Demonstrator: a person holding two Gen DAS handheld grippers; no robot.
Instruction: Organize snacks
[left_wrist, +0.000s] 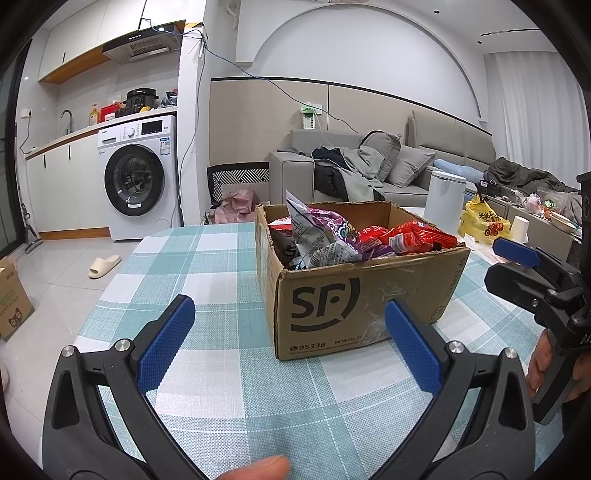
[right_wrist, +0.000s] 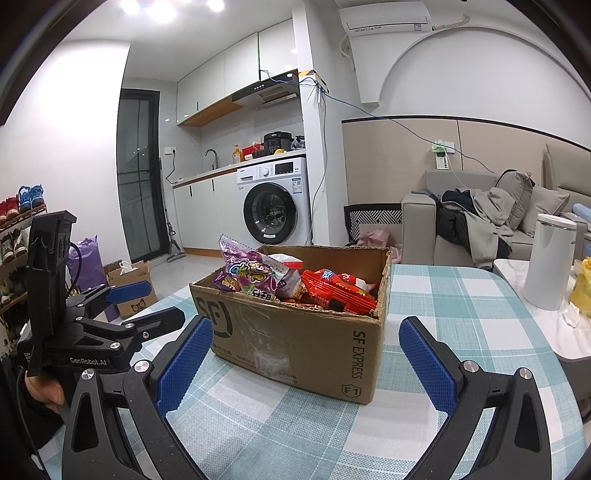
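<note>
An open cardboard box (left_wrist: 332, 306) (right_wrist: 295, 332) printed with "SF" stands on the checked tablecloth. It holds several snack bags: a purple bag (left_wrist: 332, 221) (right_wrist: 247, 273), red bags (left_wrist: 417, 236) (right_wrist: 340, 291) and a white-and-red one (right_wrist: 288, 262). My left gripper (left_wrist: 288, 325) is open just in front of the box's near face, nothing between its fingers. My right gripper (right_wrist: 306, 347) is open facing the box's corner, also empty. Each gripper shows at the side of the other view: the right gripper (left_wrist: 506, 266) and the left gripper (right_wrist: 147, 302).
The table (left_wrist: 221, 387) wears a teal-and-white checked cloth. A white cylindrical bin (right_wrist: 550, 258) and a yellow bag (left_wrist: 484, 218) lie to the right. Behind are a washing machine (left_wrist: 140, 177), a grey sofa (left_wrist: 369, 166) with clothes, and cardboard boxes on the floor (right_wrist: 133, 280).
</note>
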